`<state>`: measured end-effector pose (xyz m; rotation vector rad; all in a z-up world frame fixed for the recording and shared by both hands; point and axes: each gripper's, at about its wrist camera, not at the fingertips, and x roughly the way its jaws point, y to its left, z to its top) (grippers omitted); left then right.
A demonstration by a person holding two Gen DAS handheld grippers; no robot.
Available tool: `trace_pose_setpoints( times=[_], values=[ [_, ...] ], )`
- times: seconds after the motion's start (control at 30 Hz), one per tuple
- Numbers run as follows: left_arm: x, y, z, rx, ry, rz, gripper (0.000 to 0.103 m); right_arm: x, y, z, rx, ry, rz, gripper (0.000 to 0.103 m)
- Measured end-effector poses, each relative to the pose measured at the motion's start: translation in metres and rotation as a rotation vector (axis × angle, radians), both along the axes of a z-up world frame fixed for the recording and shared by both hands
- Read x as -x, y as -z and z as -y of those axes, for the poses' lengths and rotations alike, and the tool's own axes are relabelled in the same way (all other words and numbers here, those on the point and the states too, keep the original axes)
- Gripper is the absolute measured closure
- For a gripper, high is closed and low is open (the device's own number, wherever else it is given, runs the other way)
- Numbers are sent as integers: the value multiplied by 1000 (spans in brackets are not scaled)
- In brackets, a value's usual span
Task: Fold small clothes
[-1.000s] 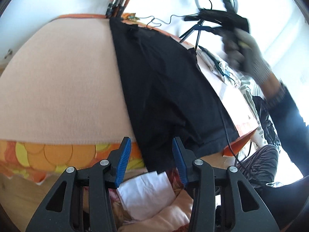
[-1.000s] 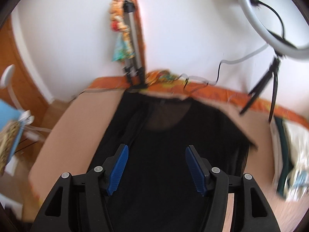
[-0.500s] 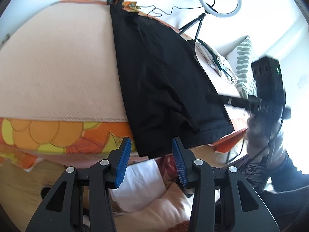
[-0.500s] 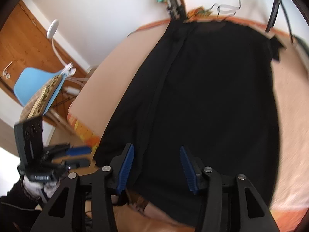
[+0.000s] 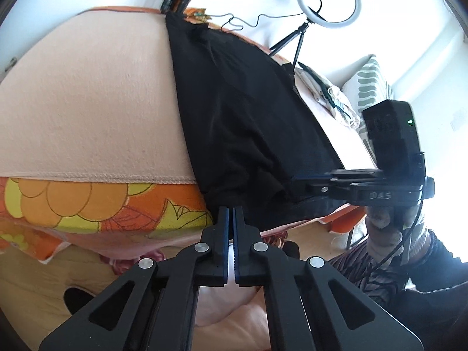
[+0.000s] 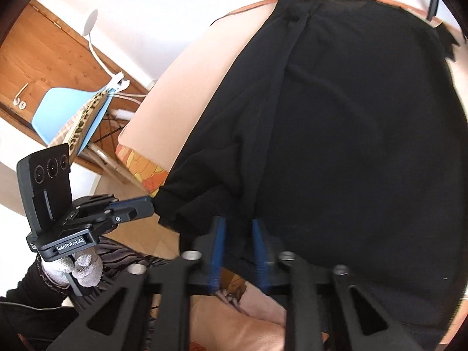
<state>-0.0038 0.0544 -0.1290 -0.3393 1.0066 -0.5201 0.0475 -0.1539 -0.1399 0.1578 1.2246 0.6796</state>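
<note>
A black garment [image 5: 239, 117] lies lengthwise on a peach sheet [image 5: 87, 102] over the bed; it fills the right wrist view [image 6: 351, 117]. My left gripper [image 5: 231, 213] is shut on the garment's near left hem corner, also shown in the right wrist view [image 6: 150, 203]. My right gripper [image 6: 237, 228] straddles the near hem with its blue pads part closed and blurred, a narrow gap between them. It shows in the left wrist view [image 5: 295, 178] at the hem's right side.
An orange floral cover [image 5: 87, 204] hangs over the bed's near edge. A ring light on a tripod [image 5: 324, 0] and a patterned pillow [image 5: 371, 87] stand at the far right. A blue chair [image 6: 67, 108] and wooden door [image 6: 44, 52] are to the left.
My left gripper has closed on the near hem corner. My right gripper has dropped to the near hem and its fingers have narrowed around the fabric.
</note>
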Motion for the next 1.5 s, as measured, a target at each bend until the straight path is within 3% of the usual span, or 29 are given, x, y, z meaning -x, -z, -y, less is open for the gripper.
trace_pose_setpoints(
  times=[0.13, 0.3, 0.43, 0.53, 0.63, 0.8, 0.87, 0.93, 1.03, 1.17, 1.5],
  values=[
    [5, 1, -12, 12, -28, -5, 102, 2, -2, 4, -77, 18, -22, 101],
    [5, 12, -11, -20, -23, -28, 102, 4, 4, 13, -29, 23, -20, 102],
    [10, 8, -9, -66, -15, 0, 102, 8, 5, 11, -33, 6, -30, 101],
    [13, 7, -11, -85, -16, 8, 102, 15, -4, 10, 6, -28, 16, 95],
    [16, 2, -10, -139, -32, 38, 102, 21, -17, 18, 43, -27, 88, 66],
    [25, -16, -9, -204, -74, 120, 94, 20, -45, 47, 48, 44, 204, 60],
    [29, -24, -7, -210, -80, 163, 92, 20, -59, 70, 52, 82, 259, 44],
    [30, -31, 4, -218, -68, 205, 92, 19, -71, 85, 65, 124, 313, 36],
    [33, -41, 29, -222, -18, 281, 91, 16, -86, 105, 67, 176, 356, 34],
    [32, -48, 79, -252, 94, 350, 64, 12, -102, 131, 58, 258, 405, 21],
    [27, -38, 201, -222, 372, 351, 64, -10, -125, 213, 23, 397, 455, 17]
  ],
)
